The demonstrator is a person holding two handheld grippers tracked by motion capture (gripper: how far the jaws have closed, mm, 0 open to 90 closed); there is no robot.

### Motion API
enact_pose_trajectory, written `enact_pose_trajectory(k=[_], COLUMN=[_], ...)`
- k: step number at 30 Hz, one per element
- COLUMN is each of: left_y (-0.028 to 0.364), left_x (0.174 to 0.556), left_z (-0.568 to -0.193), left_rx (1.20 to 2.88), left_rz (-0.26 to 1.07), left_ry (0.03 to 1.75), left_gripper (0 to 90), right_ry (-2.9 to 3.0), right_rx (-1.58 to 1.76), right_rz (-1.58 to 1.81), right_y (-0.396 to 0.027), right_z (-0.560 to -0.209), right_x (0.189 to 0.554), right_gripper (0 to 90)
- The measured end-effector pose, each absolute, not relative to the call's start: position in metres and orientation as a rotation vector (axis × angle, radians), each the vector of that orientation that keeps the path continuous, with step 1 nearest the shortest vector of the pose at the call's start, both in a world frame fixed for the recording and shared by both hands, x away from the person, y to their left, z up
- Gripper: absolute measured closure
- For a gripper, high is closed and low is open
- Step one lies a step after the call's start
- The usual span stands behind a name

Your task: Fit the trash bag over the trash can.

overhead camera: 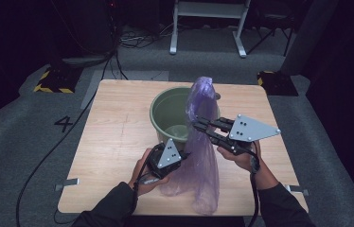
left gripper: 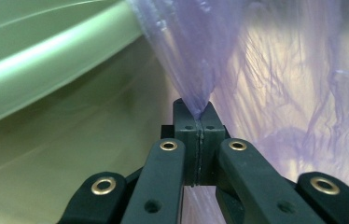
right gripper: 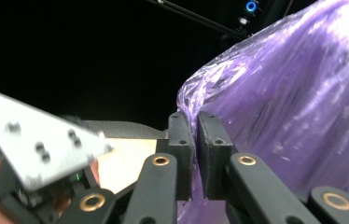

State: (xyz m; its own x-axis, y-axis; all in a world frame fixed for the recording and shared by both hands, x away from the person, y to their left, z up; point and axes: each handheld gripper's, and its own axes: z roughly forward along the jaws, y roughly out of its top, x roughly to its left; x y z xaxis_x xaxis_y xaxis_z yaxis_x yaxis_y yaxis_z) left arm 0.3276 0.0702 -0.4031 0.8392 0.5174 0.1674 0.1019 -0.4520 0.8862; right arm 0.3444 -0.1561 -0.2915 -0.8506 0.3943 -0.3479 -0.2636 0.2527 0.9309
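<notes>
A translucent purple plastic bag (overhead camera: 203,161) stands tall on the wooden table (overhead camera: 118,132), its top rising in front of a green bucket (overhead camera: 158,106). My left gripper (overhead camera: 183,155) is low on the bag's left side. In the left gripper view it (left gripper: 199,114) is shut on a pinch of the bag's film (left gripper: 280,70), with the bucket wall (left gripper: 46,60) beside it. My right gripper (overhead camera: 196,124) reaches in from the right at mid-height. Its jaws (right gripper: 194,119) stand almost together, pinching an edge of the bag (right gripper: 303,93). The left gripper's grey plate (right gripper: 32,135) lies at the lower left.
The bucket sits at the table's far middle. Metal clamps (overhead camera: 68,182) stick out at the front corners. On the floor behind are a white frame's legs (overhead camera: 208,28), yellow-and-black striped blocks (overhead camera: 52,80) and loose cables (overhead camera: 132,40).
</notes>
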Motion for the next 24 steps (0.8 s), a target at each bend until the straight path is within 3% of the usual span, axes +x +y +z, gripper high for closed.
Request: enact_pose_trajectory(k=[13,19,21,22,23,24], left_y=[0.091,0.099,0.1,0.1,0.101,0.101], left_x=[0.315,0.315,0.314,0.314,0.314,0.314], left_z=[-0.405,-0.402,-0.401,-0.401,-0.4,-0.4], left_rx=[2.008,2.013,2.018,2.018,2.017,2.017], left_rz=[0.504,0.524,0.541,0.541,0.543,0.543], left_ry=[0.416,0.422,0.417,0.417,0.411,0.411], left_gripper=[89.7,89.7,89.7,89.7,89.7,89.8], right_ry=[2.173,2.276,2.291,2.291,2.299,2.311], right_rx=[0.213,0.3,0.352,0.352,0.426,0.443], right_rz=[1.553,1.374,1.321,1.321,1.289,1.289], right_y=[-0.153,-0.131,-0.126,-0.126,-0.124,-0.124], right_z=[-0.309,-0.315,-0.315,-0.315,-0.316,-0.316], right_x=[0.38,0.403,0.407,0.407,0.412,0.414], right_gripper=[88.5,78.6,66.5,66.5,54.2,50.6])
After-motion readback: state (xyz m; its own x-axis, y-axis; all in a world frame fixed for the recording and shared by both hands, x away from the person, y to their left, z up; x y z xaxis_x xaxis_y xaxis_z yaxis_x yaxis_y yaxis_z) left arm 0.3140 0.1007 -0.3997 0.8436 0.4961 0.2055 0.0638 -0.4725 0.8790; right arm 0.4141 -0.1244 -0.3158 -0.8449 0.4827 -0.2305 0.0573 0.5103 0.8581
